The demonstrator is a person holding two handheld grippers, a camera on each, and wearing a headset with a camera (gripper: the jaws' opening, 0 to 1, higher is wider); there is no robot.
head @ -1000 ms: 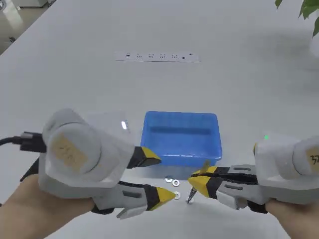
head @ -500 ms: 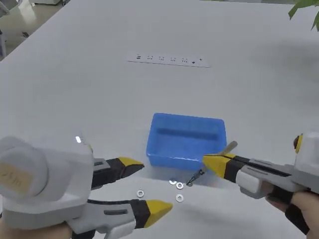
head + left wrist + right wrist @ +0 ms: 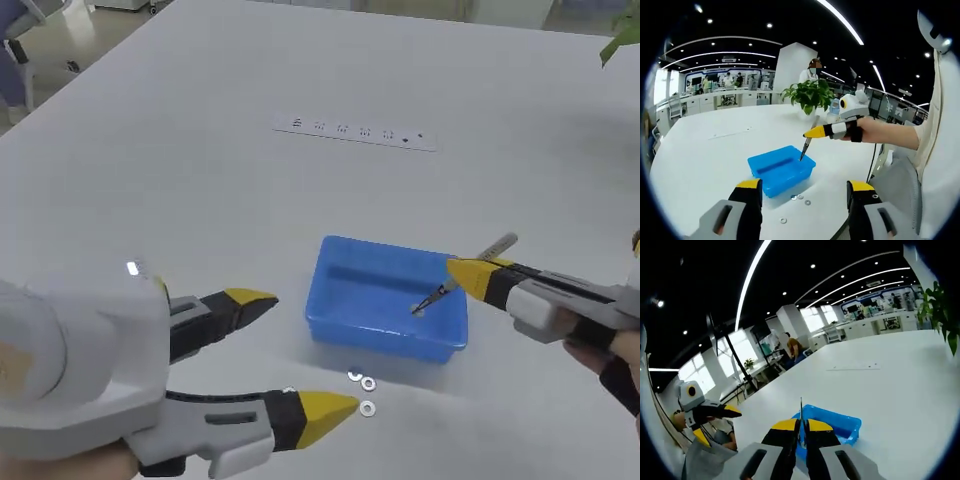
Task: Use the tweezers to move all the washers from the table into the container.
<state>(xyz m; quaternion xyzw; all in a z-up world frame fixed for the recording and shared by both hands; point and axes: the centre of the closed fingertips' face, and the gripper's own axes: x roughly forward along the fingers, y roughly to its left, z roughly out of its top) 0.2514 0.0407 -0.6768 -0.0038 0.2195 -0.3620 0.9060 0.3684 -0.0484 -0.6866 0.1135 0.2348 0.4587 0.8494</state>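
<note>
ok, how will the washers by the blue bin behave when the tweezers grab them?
The washers lie flat and look thin on the smooth table, so probably light and apt to slide when nudged. They look like shiny metal, so may slip from the narrow tweezers. Round: dropped on edge, one could roll.

Cannot make out anything pinched at the tips of the tweezers above the container, and catches just a sliver of one washer behind the left gripper, toward the near edge of the worktop.
</note>
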